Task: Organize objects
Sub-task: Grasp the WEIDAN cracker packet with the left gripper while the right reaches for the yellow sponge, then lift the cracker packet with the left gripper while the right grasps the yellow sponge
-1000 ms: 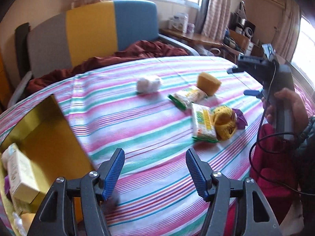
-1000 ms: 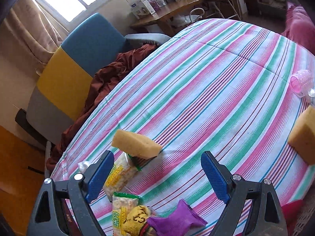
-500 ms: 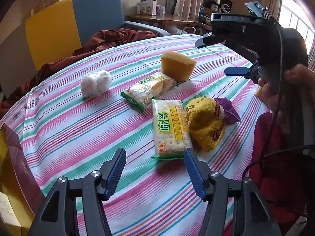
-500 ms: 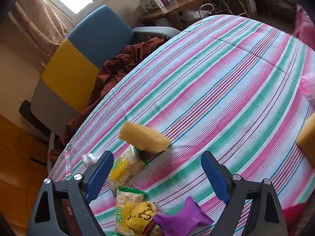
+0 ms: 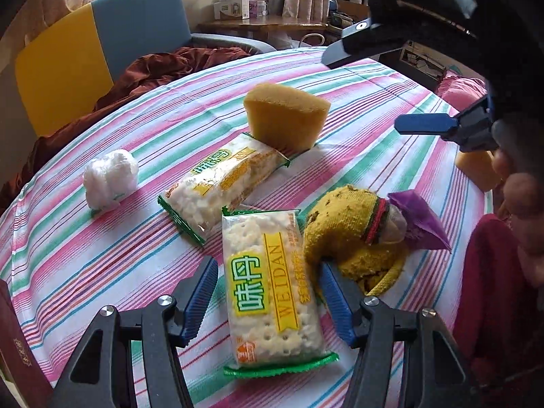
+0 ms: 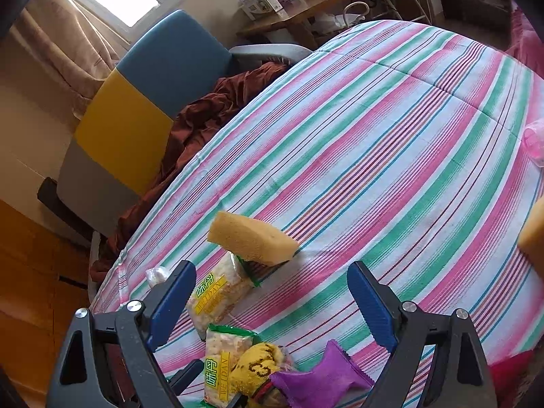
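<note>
Two blue pads of the left gripper [image 5: 268, 292] straddle the near cracker packet [image 5: 272, 292], one on each long side, jaws roughly half open; they have just narrowed, and no pad visibly presses the wrapper. Yellow sock [image 5: 353, 234] sits just past the right pad, touching the packet's edge, purple pouch [image 5: 418, 221] at its cuff. Second cracker packet [image 5: 221, 187] lies beyond, its far end under the sponge [image 5: 285, 119]; white plastic wad [image 5: 108, 178] off to the left. Right gripper [image 6: 272, 302] hangs wide open and empty above the same pile. A second ago the left view showed a yellow box at its left and the packets far off; now the packet fills the jaw gap. Striped cloth [image 5: 102, 255] covers the surface; blue-yellow chair [image 5: 102, 47] with a rust blanket [image 5: 163, 68] behind.
</note>
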{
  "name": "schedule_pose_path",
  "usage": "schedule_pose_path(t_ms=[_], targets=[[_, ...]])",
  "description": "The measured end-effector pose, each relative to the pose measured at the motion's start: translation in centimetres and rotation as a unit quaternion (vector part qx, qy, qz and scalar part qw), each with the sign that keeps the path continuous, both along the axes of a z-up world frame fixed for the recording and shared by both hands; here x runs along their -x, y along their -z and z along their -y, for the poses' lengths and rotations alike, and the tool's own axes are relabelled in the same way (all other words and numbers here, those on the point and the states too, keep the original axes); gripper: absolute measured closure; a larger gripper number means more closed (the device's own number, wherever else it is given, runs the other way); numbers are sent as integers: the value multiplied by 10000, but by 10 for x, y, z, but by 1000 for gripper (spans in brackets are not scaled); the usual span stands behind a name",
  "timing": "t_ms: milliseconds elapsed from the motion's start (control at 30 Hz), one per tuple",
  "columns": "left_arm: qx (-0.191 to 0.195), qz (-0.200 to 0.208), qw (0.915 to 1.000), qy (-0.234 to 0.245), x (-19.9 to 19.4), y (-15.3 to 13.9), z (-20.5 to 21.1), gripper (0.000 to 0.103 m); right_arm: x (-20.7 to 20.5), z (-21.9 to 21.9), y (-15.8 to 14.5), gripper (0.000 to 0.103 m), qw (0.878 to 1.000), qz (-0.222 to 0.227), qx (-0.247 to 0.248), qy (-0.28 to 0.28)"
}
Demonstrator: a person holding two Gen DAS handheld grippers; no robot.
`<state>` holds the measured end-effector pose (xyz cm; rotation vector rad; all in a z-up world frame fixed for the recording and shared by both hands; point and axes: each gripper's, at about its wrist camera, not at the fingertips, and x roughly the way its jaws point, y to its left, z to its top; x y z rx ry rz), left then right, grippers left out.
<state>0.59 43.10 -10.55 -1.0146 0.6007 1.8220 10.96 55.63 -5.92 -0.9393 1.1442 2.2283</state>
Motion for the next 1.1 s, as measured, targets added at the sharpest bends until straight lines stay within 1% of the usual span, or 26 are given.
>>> schedule_pose_path(t_ms=[33,100,133,167,200,233,267,300,367,400,500,600,667,733,900,1100], targets=[[23,49,10000,-62,5,5,0,39,0,-1,0,12,10000,8,2,12],[-226,161,9995,-158,10,6,11,40,0,-3,2,12,10000,54,17,56],[-247,147,9994,-179,9,6,17,41,0,-4,3,12,9999,66,42,78],[-266,87,9995,-166,6,6,24,44,-1,-5,4,12,9999,72,66,91],[-272,25,9995,-152,3,5,30,51,-1,-6,4,12,9999,82,72,98],[-303,-19,9994,-146,0,5,37,54,-1,-6,4,12,9999,93,59,97],[-355,-13,9993,-131,-3,4,46,55,-1,-6,4,12,9999,107,31,94],[-398,-30,9991,-113,-7,3,53,56,-1,-5,3,12,9999,117,-1,94],[-426,-208,9988,-87,-15,3,66,56,0,-4,3,12,9999,130,-42,82],[-462,-212,9986,-109,-18,3,73,55,0,-4,2,12,9999,139,-52,74],[-637,-55,9974,-321,-23,5,94,56,1,-5,3,12,9998,185,-62,82],[-720,-111,9966,-377,-30,5,107,56,1,-6,5,12,9997,242,-20,88],[-756,-177,9963,-373,-33,6,110,55,1,-7,6,12,9996,263,-20,108],[-780,-126,9960,-406,-30,6,110,55,-1,-8,6,12,9996,257,-6,149],[-566,-109,9977,-368,-28,4,102,53,-4,-12,10,12,9991,308,100,286],[-447,-74,9986,-254,-23,1,91,52,-2,-12,10,12,9989,373,69,283]])
